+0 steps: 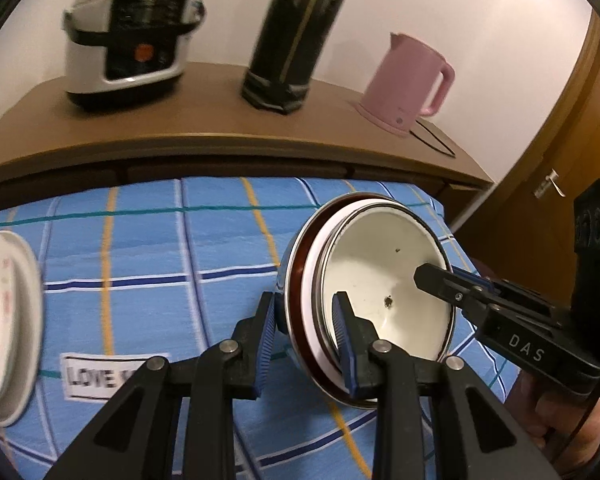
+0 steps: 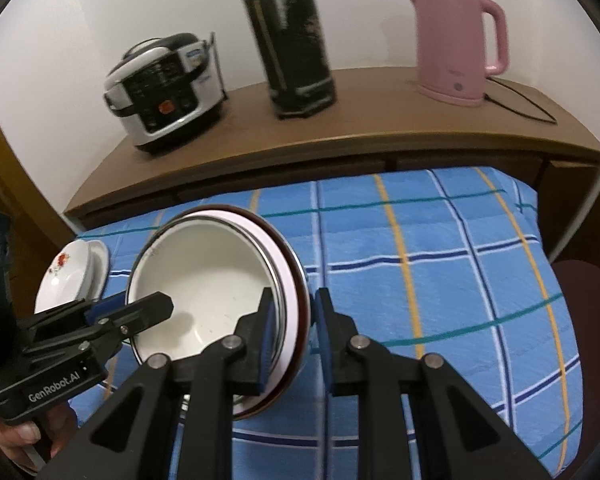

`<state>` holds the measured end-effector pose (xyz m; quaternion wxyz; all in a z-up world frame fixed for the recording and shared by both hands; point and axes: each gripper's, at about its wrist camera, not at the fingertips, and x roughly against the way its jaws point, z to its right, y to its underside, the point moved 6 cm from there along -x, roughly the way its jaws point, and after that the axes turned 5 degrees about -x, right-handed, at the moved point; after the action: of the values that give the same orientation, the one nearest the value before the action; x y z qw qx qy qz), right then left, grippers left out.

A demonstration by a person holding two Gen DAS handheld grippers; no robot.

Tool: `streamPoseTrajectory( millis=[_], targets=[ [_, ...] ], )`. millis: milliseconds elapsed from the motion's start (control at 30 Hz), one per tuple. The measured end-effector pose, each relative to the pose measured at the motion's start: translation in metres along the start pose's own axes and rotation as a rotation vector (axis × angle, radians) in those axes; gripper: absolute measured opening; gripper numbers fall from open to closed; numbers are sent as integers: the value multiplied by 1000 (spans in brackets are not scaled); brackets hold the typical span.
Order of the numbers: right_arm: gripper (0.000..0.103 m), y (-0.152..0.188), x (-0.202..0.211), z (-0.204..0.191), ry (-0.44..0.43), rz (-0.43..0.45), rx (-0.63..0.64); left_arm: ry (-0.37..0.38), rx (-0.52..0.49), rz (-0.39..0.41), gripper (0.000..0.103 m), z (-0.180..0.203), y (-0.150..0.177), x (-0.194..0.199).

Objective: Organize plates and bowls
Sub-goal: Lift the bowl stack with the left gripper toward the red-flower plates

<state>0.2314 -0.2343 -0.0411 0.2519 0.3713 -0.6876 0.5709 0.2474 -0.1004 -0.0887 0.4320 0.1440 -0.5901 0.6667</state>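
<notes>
Mid-carry: both grippers, left [image 1: 306,332] and right [image 2: 292,328], fingers clamped on nested bowl stack [image 1: 380,280] rims. Next – likely set down beside the floral plates [image 2: 70,276], releasing together.

A blue checked cloth with yellow, white and teal stripes [image 2: 440,280] covers the near surface and bears a white floral dish nested in a plate [image 2: 74,270], while the brown wooden table [image 2: 380,120] behind carries a white-and-black rice cooker [image 2: 166,92], a tall black flask [image 2: 296,40] and a pink plastic kettle [image 2: 456,40].
</notes>
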Motion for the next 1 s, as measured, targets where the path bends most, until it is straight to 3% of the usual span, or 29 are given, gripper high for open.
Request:
streamPoseTrajectory(
  millis=[1000],
  targets=[
    [20,-7,-22,-199,-152,-10,272,-230,154,107,31,-142,14,110]
  ],
)
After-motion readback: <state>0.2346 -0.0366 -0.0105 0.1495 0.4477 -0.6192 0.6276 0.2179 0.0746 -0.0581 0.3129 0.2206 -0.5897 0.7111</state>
